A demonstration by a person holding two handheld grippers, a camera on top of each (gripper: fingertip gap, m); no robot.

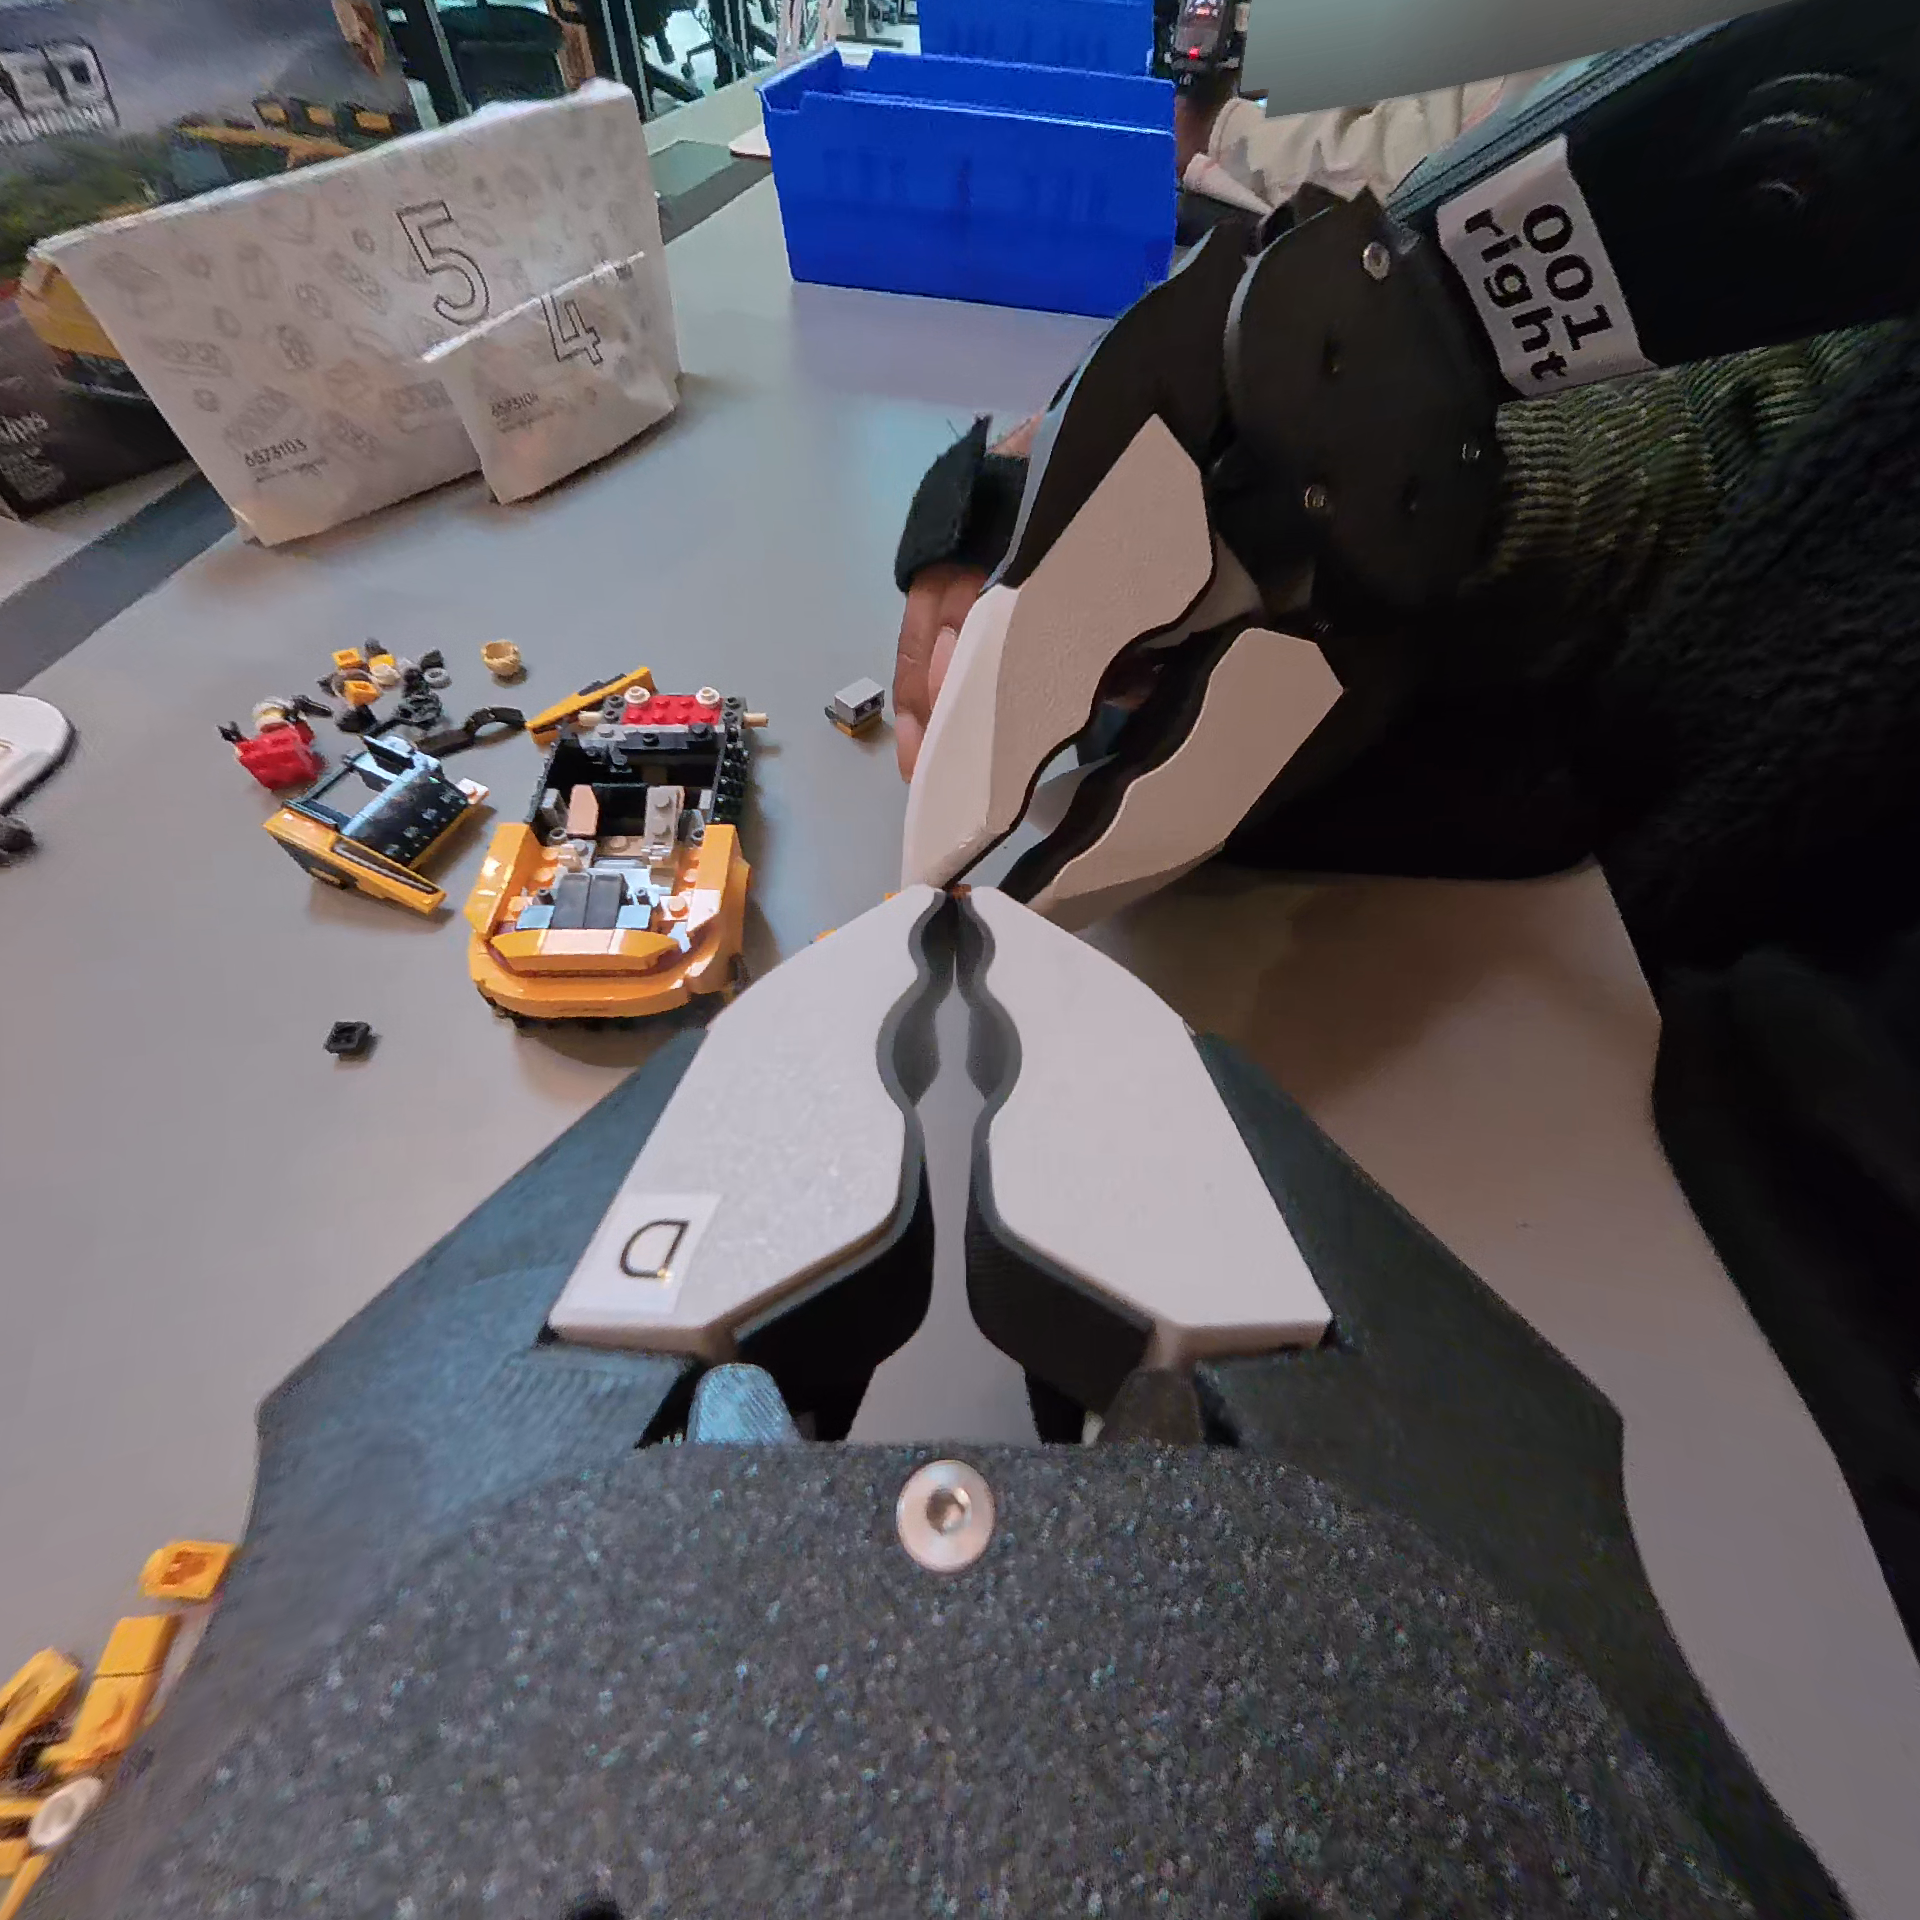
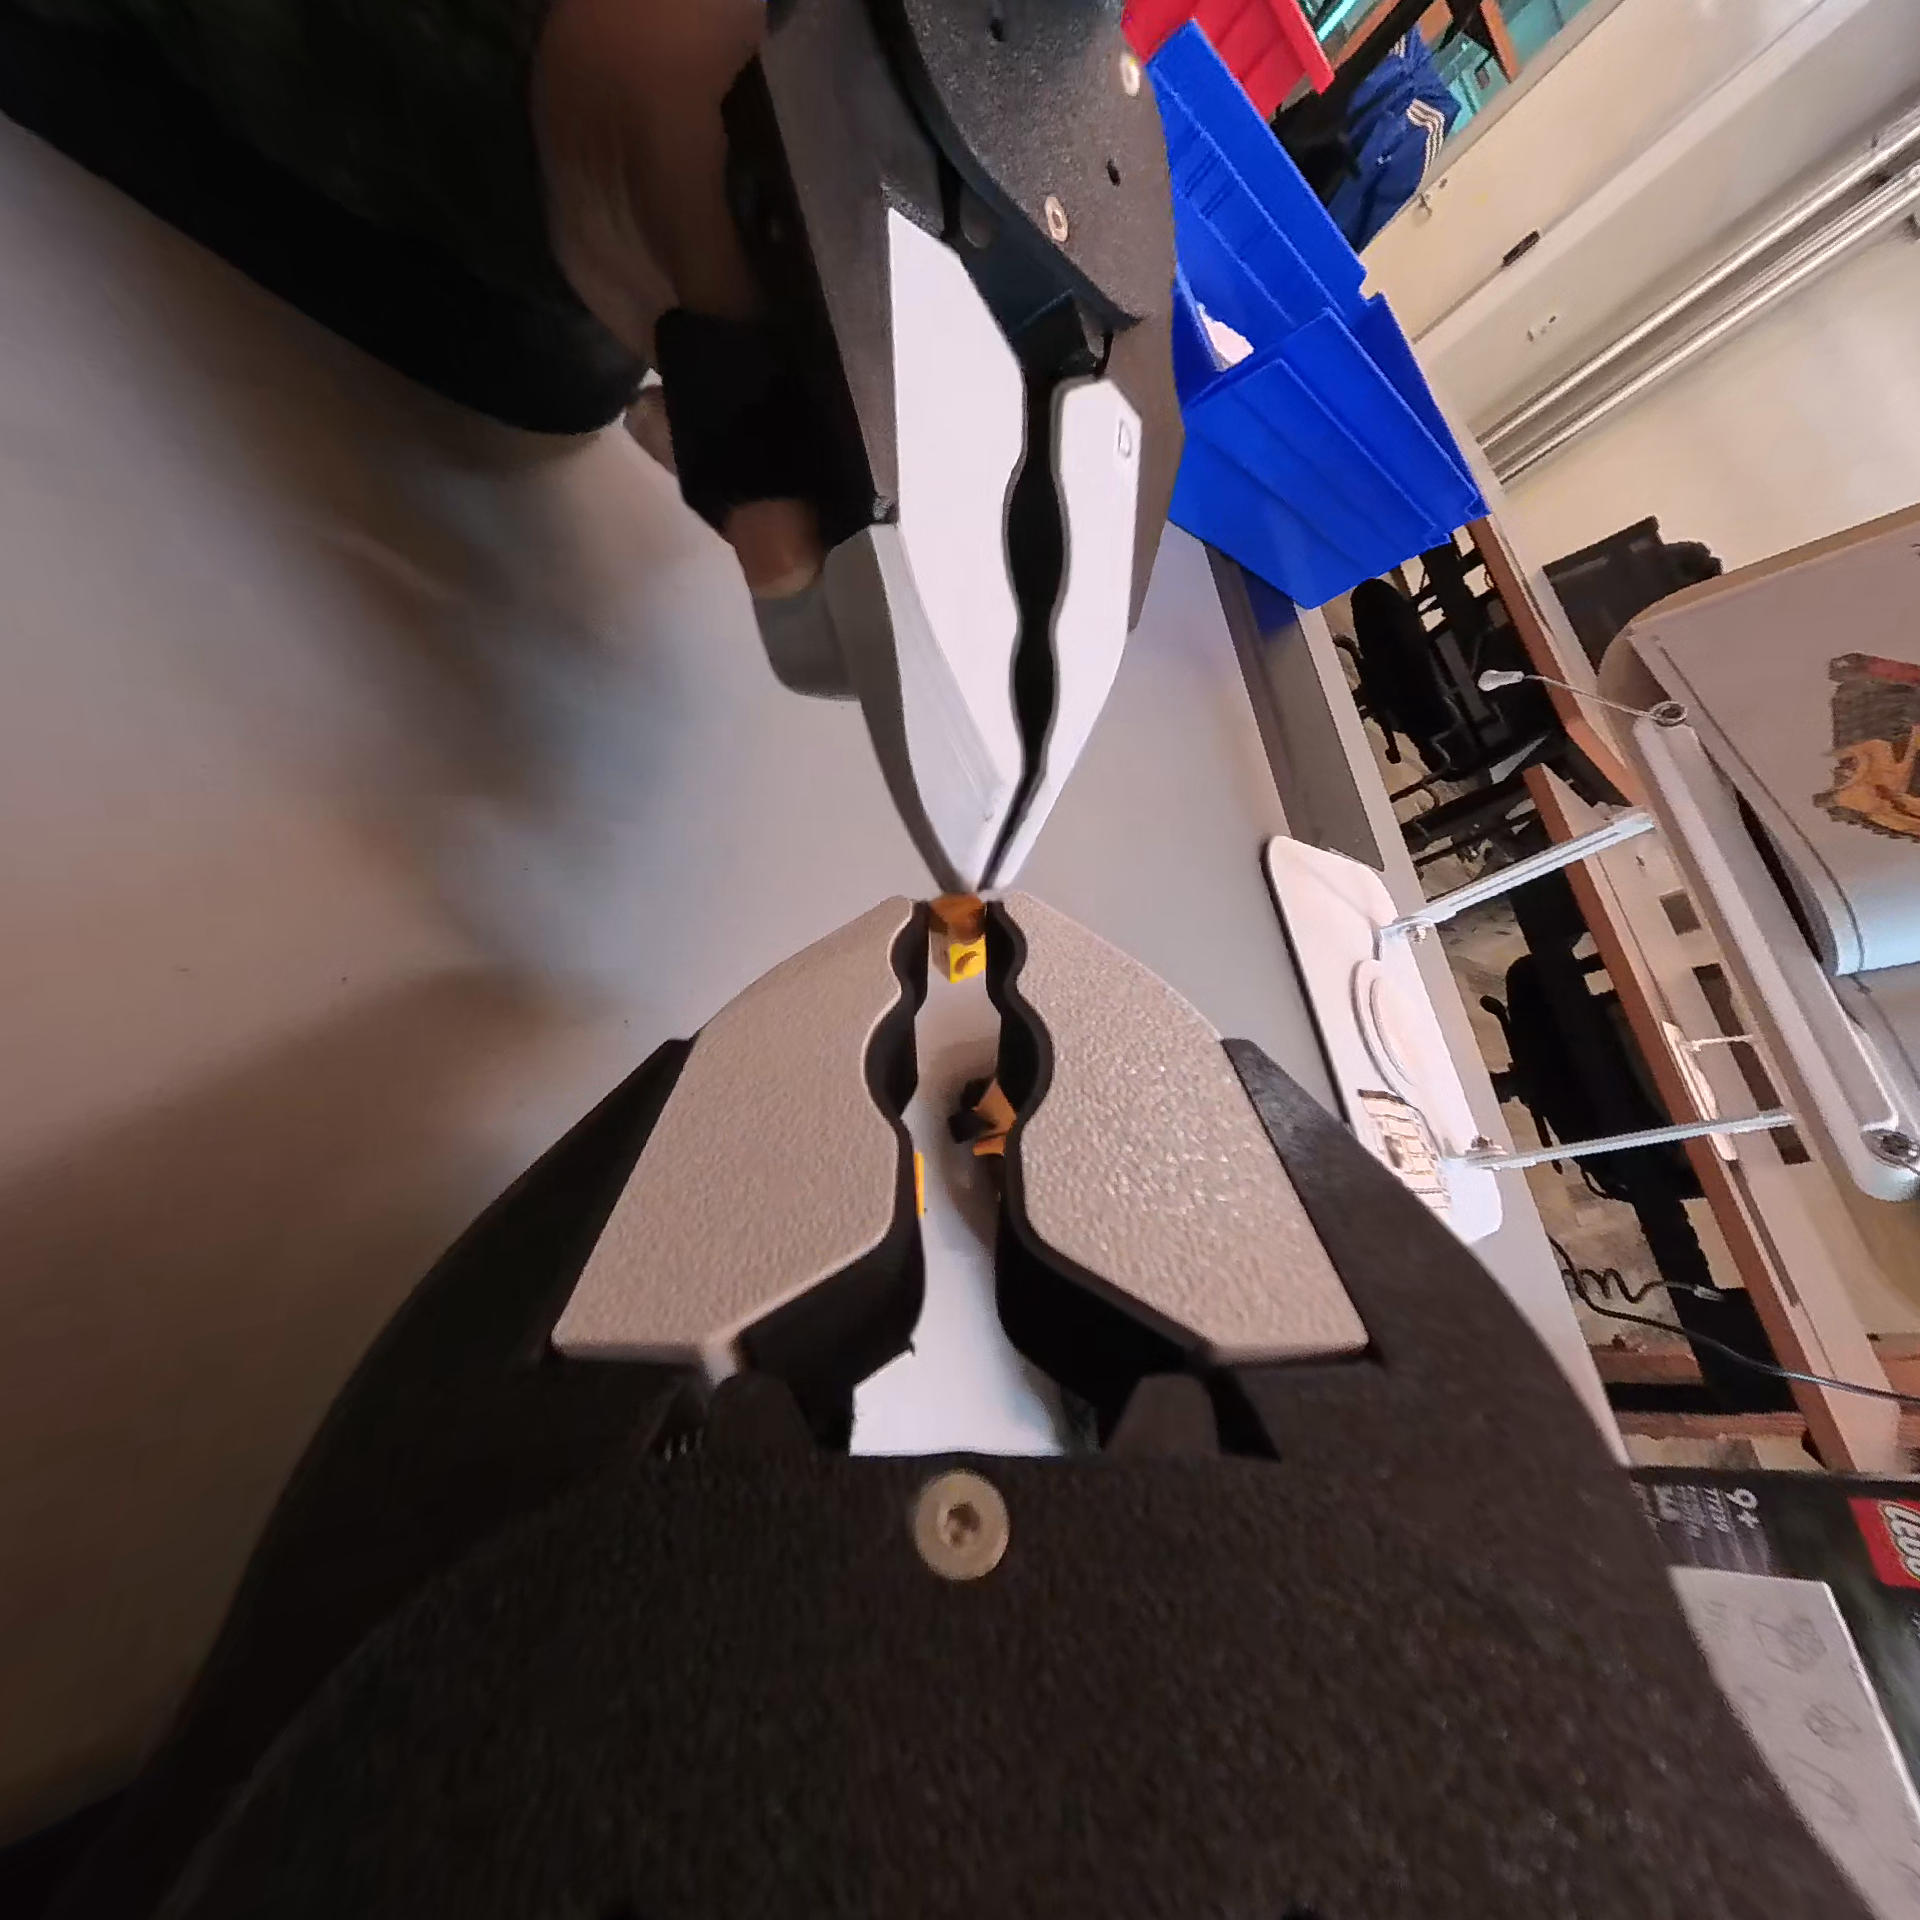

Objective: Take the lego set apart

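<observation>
Tip to tip above the grey table (image 1: 727, 436): right gripper (image 2: 956, 920) pinches a small yellow-orange brick piece (image 2: 957, 937), long axis along its fingers; left gripper (image 1: 953, 902) clamps the far end. Orange car (image 1: 613, 883) sits left, nose toward camera.

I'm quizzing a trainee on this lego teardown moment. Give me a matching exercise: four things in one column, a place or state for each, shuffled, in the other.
Things:
1. small orange piece
2. orange car
3. blue bin
4. white bags

Places or states:
A. at the table's far edge
B. pinched between the tips of the right gripper and the left gripper
C. upright, far left
D. roofless, on the table

Pairs: 1-B, 2-D, 3-A, 4-C
</observation>
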